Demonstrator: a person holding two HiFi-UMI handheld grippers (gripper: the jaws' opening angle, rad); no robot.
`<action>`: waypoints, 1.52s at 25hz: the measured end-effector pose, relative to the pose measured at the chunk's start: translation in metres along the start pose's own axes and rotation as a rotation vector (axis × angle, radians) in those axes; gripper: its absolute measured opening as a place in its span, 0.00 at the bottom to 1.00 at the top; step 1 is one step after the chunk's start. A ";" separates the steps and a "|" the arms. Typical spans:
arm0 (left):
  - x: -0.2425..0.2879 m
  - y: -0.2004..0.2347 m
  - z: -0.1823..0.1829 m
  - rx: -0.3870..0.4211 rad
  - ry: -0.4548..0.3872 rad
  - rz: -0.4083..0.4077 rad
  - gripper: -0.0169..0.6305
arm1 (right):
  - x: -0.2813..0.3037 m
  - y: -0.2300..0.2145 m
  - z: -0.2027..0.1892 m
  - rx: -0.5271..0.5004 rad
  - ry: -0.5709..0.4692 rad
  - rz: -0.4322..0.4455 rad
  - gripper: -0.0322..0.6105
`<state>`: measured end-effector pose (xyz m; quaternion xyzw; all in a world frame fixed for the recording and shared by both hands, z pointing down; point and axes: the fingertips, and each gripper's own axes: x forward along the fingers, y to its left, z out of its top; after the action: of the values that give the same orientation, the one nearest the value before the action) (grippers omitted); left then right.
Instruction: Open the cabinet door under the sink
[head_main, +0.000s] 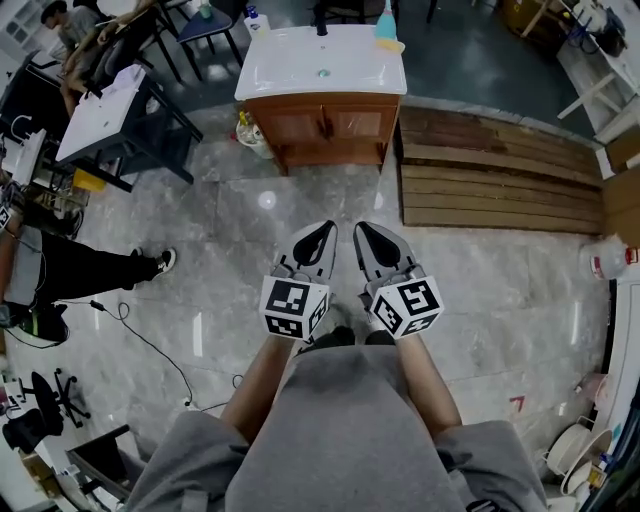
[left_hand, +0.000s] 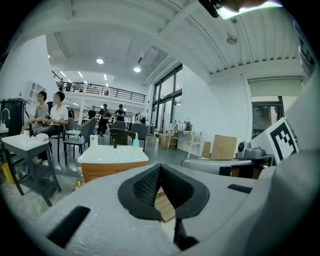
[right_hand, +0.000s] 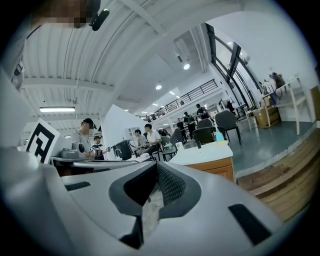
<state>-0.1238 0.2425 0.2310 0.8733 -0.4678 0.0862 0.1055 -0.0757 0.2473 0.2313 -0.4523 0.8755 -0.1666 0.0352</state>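
Note:
The sink cabinet (head_main: 325, 125) stands far ahead across the marble floor: a wooden base with two doors, both shut, under a white basin top (head_main: 320, 60). My left gripper (head_main: 327, 230) and right gripper (head_main: 363, 230) are held side by side at waist height, well short of it, both pointing toward it. Each is shut with nothing between its jaws. The cabinet (left_hand: 112, 170) sits left of the left gripper (left_hand: 160, 167) in the left gripper view. It (right_hand: 217, 170) sits right of the right gripper (right_hand: 156, 167) in the right gripper view.
A low wooden plank platform (head_main: 490, 170) lies right of the cabinet. Bottles (head_main: 245, 130) stand on the floor by the cabinet's left corner. A dark-framed table with a white top (head_main: 105, 110) is at the left, and a seated person's legs (head_main: 100, 270) and a floor cable (head_main: 150, 345) lie nearer.

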 end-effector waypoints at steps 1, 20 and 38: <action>-0.002 0.006 0.000 -0.001 -0.001 -0.002 0.04 | 0.004 0.003 -0.001 -0.002 0.000 -0.004 0.07; 0.064 0.068 0.000 -0.027 0.029 -0.030 0.04 | 0.080 -0.039 0.000 0.017 0.022 -0.039 0.07; 0.185 0.105 0.030 -0.039 0.077 0.069 0.04 | 0.168 -0.148 0.037 0.114 0.035 0.044 0.07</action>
<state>-0.1084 0.0304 0.2595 0.8505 -0.4948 0.1141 0.1371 -0.0507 0.0232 0.2590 -0.4271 0.8748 -0.2233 0.0492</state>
